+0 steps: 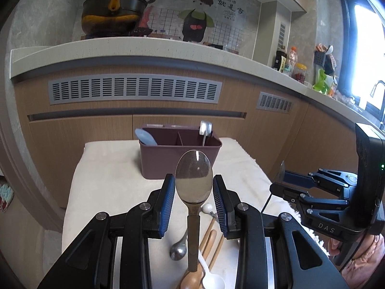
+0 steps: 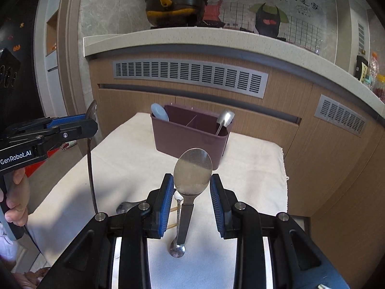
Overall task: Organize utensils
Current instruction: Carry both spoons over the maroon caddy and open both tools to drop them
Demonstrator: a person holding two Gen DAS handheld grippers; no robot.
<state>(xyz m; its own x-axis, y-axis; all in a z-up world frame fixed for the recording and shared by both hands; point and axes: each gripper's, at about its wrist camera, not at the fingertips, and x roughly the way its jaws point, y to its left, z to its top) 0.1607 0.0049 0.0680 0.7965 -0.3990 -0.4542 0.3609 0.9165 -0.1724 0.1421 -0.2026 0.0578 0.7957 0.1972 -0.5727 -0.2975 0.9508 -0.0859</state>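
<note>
Spoons: one clamped upright in my left gripper (image 1: pixel 194 191), one in my right gripper (image 2: pixel 192 189); caddy (image 1: pixel 180 160) far, holding two.

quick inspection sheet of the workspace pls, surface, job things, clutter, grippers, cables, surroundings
surface: table under a cream cloth.
job's things: maroon organizer holds a blue spoon on one side, a metal utensil on the other; loose metal, wooden and white spoons on the cloth.
clutter: nothing seen.
grippers: left gripper shut on a metal spoon; right gripper shut on another metal spoon.
cables: thin dark cable hangs below the left gripper.
surroundings: kitchen counter, pot, bottles, window.
</note>
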